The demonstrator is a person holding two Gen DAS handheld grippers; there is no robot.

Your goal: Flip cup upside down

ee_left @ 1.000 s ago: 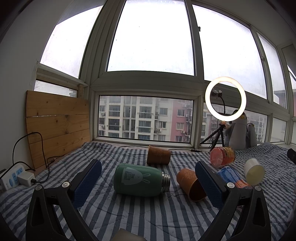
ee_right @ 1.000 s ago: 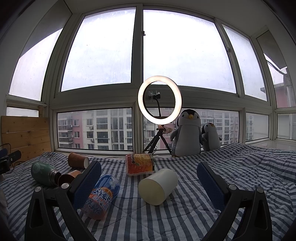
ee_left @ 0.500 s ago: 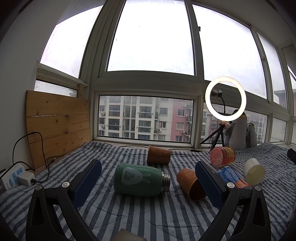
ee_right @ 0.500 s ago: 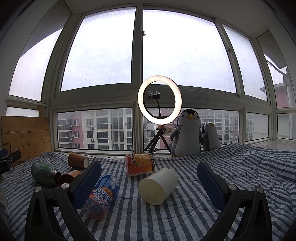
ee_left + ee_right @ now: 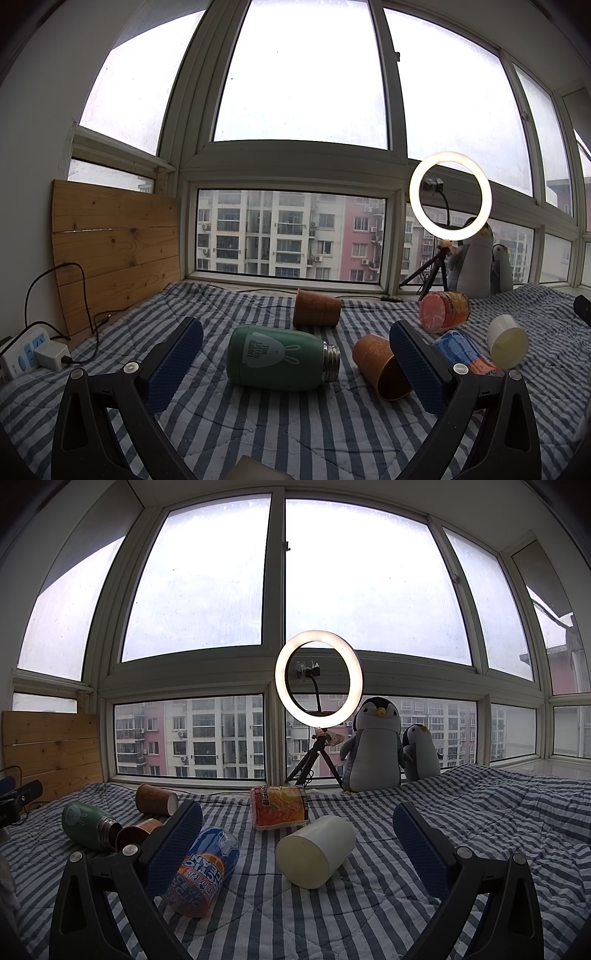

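Several cups lie on their sides on a striped blanket. In the left wrist view my open, empty left gripper point(image 5: 295, 354) frames a green flask point(image 5: 275, 356), with a brown paper cup point(image 5: 376, 367) beside its right finger and another brown cup point(image 5: 316, 313) farther back. In the right wrist view my open, empty right gripper point(image 5: 297, 842) frames a cream cup point(image 5: 314, 851) lying with its base toward me. The cream cup also shows in the left wrist view point(image 5: 506, 345).
A blue printed can point(image 5: 201, 871) and an orange drink pack point(image 5: 279, 806) lie near the cream cup. A ring light on a tripod point(image 5: 317, 679) and two plush penguins point(image 5: 376, 742) stand by the window. A wooden board point(image 5: 110, 247) and power strip point(image 5: 26, 352) are at the left.
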